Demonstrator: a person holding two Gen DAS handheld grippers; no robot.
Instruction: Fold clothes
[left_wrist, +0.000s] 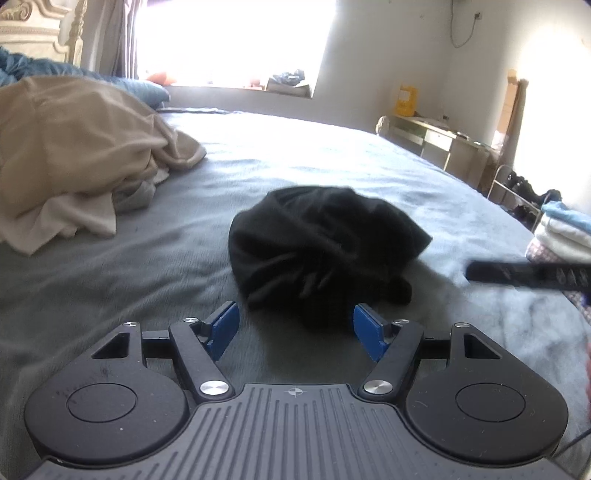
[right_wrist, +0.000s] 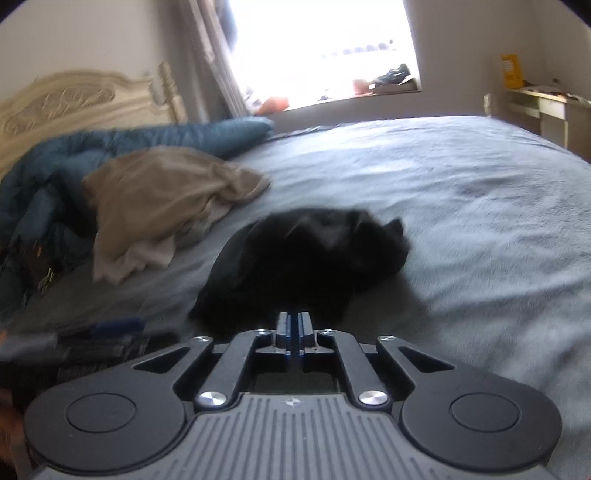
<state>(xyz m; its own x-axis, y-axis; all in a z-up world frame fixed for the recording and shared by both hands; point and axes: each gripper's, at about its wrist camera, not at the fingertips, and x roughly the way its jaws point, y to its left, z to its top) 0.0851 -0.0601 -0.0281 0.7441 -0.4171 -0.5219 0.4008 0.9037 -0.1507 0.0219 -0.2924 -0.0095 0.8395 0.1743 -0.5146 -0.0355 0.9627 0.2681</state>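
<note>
A crumpled black garment (left_wrist: 317, 251) lies in a heap on the grey-blue bedspread (left_wrist: 295, 155). My left gripper (left_wrist: 295, 332) is open, its blue pads (left_wrist: 223, 330) on either side of the heap's near edge, just short of it. My right gripper (right_wrist: 294, 328) has its jaws together right at the near edge of the black garment (right_wrist: 306, 258); I cannot tell whether cloth is pinched. The right gripper also shows at the right edge of the left wrist view (left_wrist: 528, 275). The left gripper shows blurred at lower left of the right wrist view (right_wrist: 92, 339).
A beige garment pile (left_wrist: 74, 155) lies to the left on the bed, also in the right wrist view (right_wrist: 159, 199), beside a blue duvet (right_wrist: 55, 177). Folded clothes (left_wrist: 561, 232) are stacked at the right. A desk (left_wrist: 436, 140) stands beyond the bed.
</note>
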